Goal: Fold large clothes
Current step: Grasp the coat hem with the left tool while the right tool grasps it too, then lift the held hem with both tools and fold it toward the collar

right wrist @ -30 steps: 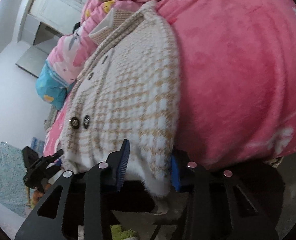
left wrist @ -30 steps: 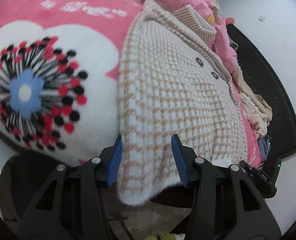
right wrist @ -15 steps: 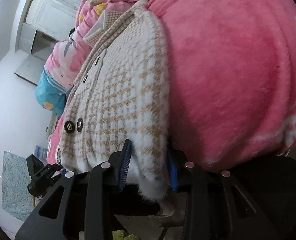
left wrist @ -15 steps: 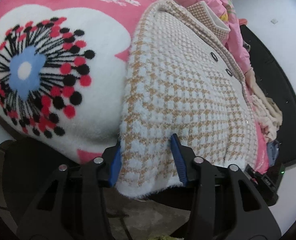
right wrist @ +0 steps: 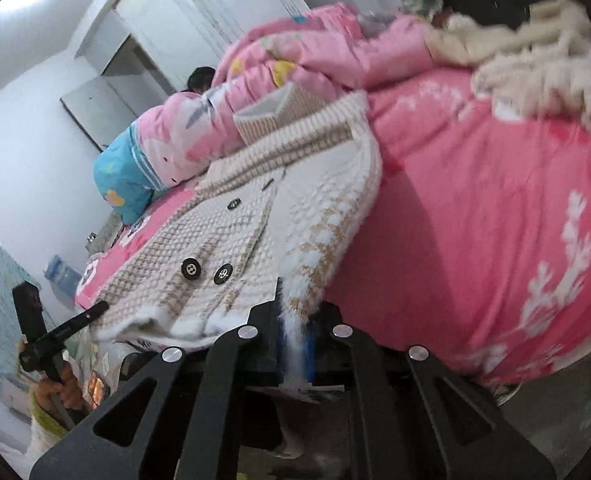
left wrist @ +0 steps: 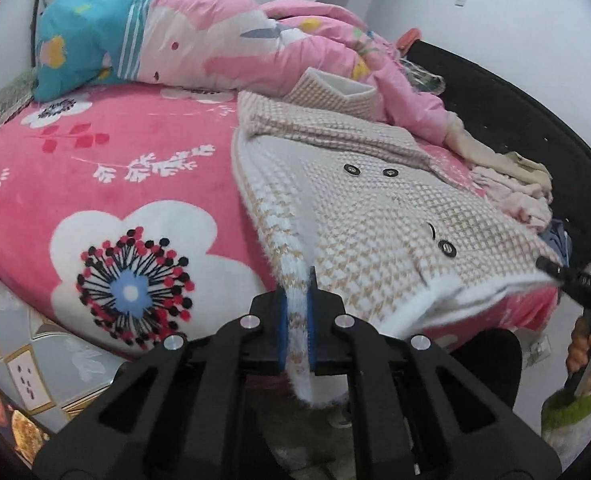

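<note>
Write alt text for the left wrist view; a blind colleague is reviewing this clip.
The left gripper has its jaws shut on the hem of a tan-and-white knit coat and lifts that edge off a pink flowered blanket. The coat lies buttons up, collar toward a pink quilt. At far right, the right gripper holds the hem's other corner.
</note>
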A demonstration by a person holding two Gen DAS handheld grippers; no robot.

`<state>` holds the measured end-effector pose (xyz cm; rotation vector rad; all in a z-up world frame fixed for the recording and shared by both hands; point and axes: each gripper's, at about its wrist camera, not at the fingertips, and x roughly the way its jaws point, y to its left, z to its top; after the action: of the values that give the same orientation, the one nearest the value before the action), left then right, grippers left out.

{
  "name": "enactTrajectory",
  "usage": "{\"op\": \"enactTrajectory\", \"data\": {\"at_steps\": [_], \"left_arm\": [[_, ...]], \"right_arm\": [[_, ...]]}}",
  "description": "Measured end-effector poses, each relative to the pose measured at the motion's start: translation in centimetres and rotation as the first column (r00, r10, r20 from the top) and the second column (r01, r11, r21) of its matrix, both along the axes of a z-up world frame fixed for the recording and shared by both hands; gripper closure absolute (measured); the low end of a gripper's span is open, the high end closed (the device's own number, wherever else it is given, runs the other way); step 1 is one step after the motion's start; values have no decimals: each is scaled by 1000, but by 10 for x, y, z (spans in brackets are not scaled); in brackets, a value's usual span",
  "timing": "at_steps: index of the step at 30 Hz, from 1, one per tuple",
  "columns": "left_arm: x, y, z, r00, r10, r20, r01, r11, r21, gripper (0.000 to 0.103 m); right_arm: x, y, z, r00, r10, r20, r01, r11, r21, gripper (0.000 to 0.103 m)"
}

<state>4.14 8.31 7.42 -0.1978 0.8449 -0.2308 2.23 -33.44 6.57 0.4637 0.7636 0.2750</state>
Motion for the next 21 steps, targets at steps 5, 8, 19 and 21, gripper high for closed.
{"op": "enactTrajectory", "data": {"at_steps": [5,8,19,21], "left_arm": [[-48,4,3,999,-46,-10,45,999,-25,96],[-74,16,-10,998,-29,-51,26,998,-62,96],[-68,34,-36,991,-53,-121,24,973,-229,96],[-58,39,-21,994,-52,-92,25,960,-278,96]], "right_arm": [[-50,-5,4,1000,12,2,-12,1000,12,96],[-81,-4,-9,1000,7,-21,-6,999,41,96],[-72,-13,-50,992,-4,-128,27,984,177,96],[-58,-16,-28,997,2,-78,13,982,189,96]]}}
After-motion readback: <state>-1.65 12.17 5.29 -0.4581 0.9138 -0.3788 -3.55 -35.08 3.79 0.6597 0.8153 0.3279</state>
